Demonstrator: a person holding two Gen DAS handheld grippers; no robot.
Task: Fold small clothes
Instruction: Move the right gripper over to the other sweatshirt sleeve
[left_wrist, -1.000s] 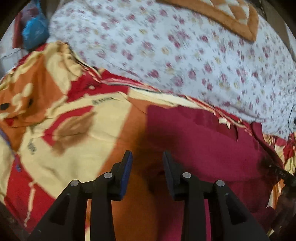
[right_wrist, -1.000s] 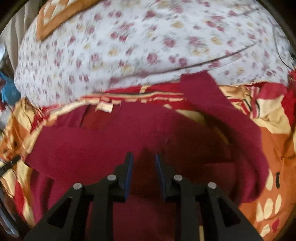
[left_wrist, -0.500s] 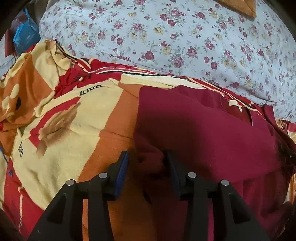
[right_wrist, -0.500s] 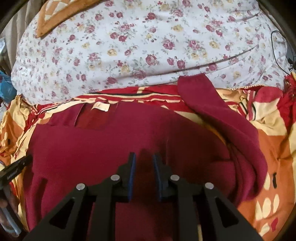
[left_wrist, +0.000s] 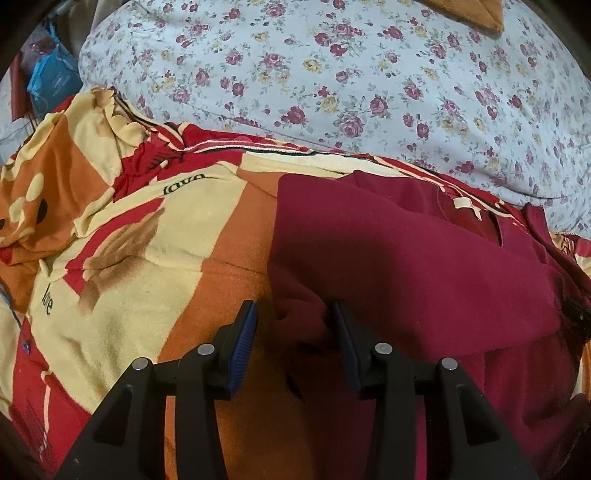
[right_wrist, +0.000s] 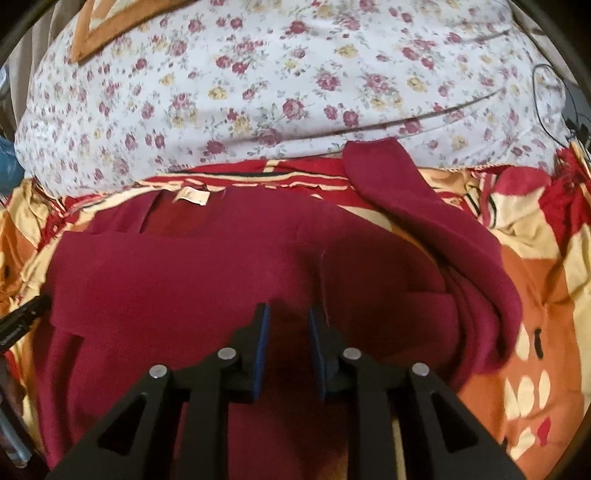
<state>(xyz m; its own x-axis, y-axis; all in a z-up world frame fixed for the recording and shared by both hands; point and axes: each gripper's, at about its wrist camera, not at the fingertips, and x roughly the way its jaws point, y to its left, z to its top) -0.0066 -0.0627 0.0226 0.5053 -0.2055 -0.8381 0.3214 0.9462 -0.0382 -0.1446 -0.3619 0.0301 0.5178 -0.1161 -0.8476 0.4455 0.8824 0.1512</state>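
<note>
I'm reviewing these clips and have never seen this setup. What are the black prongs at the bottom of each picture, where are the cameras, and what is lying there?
No robot here: a person holds a two-finger gripper in each hand, and each gripper carries a camera looking along its fingers. The left view shows the left gripper, open astride a bunched edge of the dark red knit garment. The right view shows the right gripper over the same garment; its jaws are opening, and whether they pinch fabric is unclear. The garment lies on a red, orange and cream blanket, with a white floral pillow behind.
</note>
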